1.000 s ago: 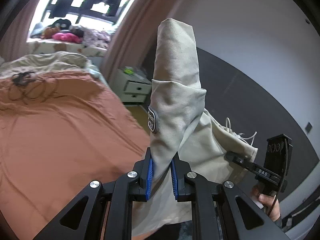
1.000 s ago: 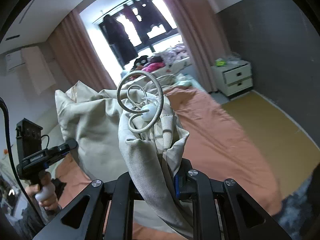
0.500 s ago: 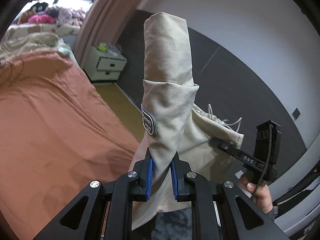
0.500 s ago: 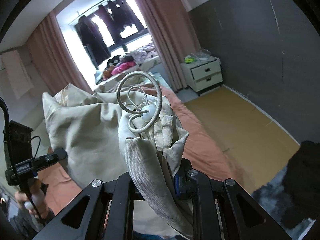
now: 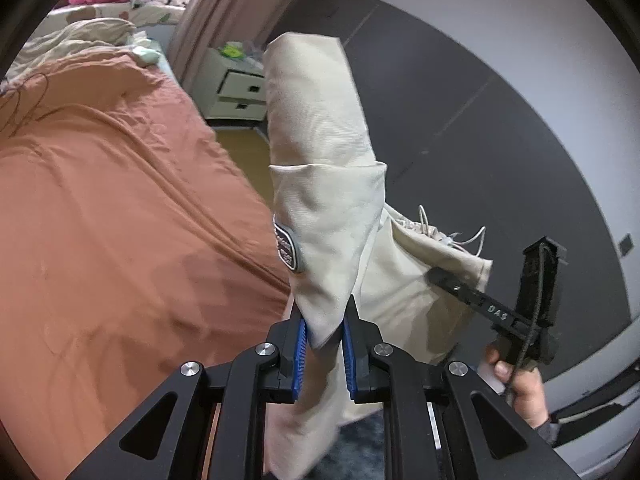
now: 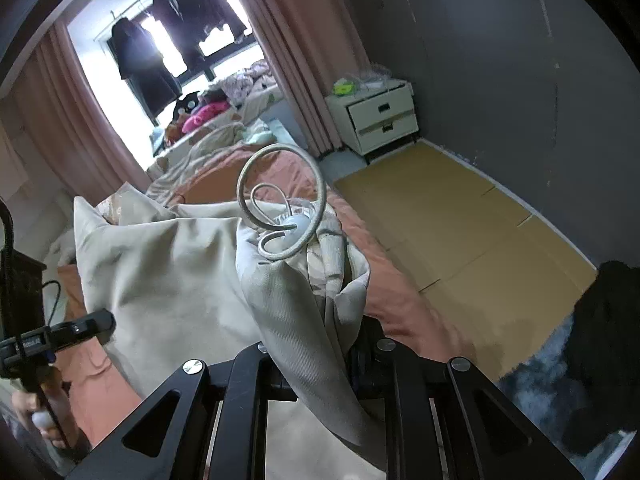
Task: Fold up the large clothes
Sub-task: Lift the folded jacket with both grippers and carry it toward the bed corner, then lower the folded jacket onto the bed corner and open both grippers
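Above the bed [image 5: 120, 208], our left gripper [image 5: 325, 344] pinches a garment [image 5: 320, 168] corner between blue pads; our right gripper [image 6: 316, 354] clamps its drawstring [image 6: 280, 204] end.

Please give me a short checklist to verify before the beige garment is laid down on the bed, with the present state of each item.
1. Left tool grips the beige garment: ok, blue pads pinch the cloth.
2. Right tool grips the garment: ok, cloth bunched between its fingers.
3. Drawstring free of the tools: ok, it loops above the cloth.
4. Orange bed cover clear where the garment will land: ok nearby; a thin cord lies at the far end.
5. Garment spread flat between the tools: not ok, it hangs folded and bunched.
6. Lower hem untwisted: cannot tell.
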Motion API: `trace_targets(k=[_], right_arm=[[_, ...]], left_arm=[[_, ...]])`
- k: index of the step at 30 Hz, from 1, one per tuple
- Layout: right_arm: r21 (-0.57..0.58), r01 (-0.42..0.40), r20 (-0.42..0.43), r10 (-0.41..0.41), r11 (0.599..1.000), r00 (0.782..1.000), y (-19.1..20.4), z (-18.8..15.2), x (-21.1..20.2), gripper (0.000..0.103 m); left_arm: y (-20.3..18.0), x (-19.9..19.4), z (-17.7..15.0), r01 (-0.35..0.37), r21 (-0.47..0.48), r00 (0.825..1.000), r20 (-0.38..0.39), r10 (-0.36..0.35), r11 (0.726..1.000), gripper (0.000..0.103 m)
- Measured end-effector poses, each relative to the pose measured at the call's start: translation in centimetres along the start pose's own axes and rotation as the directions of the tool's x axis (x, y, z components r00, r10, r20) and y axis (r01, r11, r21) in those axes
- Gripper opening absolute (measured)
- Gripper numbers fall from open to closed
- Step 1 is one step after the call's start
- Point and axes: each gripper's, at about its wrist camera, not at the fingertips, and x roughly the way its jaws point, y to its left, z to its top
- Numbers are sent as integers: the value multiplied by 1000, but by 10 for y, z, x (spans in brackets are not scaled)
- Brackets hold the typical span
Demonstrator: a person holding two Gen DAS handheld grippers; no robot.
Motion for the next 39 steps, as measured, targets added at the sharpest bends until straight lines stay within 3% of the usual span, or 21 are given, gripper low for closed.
trace_targets(k=[8, 15, 17, 18, 19, 20, 21, 22, 29, 36, 39], right_arm=[[-11, 30, -94, -31, 999, 995, -11, 12, 80, 16], [-2, 86, -160, -85, 996, 983, -20, 16, 141, 17], [23, 114, -167, -109, 993, 980, -26, 15, 160, 24], [31, 139, -153, -133, 990, 979, -29, 14, 169, 36], [41, 162, -140, -155, 986, 978, -32, 12, 174, 53], [64, 190, -129, -181, 980, 975, -36, 10, 178, 63], [103, 221, -121, -208, 970, 971, -42, 7, 180, 76], [144, 237, -117, -221, 961, 968, -49, 3, 179, 79], [204, 270, -66, -262, 941, 963, -78, -16, 122, 78], [244, 322, -96, -308, 915, 947, -108, -57, 60, 78], [308, 275, -74, -266, 911, 961, -119, -84, 32, 78]], left_arm=[[76, 54, 19, -88, -59, 995, -54, 85, 994, 17], [119, 98, 17, -184, -57, 979, -103, 177, 981, 19], [128, 105, 15, -205, -63, 973, -123, 197, 977, 20], [132, 107, 14, -196, -66, 974, -131, 186, 978, 23], [134, 108, 12, -184, -67, 975, -137, 174, 981, 36], [137, 108, 10, -179, -65, 975, -143, 168, 982, 55], [140, 108, 8, -181, -61, 975, -142, 171, 982, 63], [142, 107, 4, -189, -57, 975, -131, 180, 980, 71], [152, 101, -12, -193, -51, 972, -145, 184, 980, 72], [139, 112, -34, -162, -52, 970, -191, 150, 985, 72], [135, 119, -47, -167, -66, 968, -201, 151, 984, 72]])
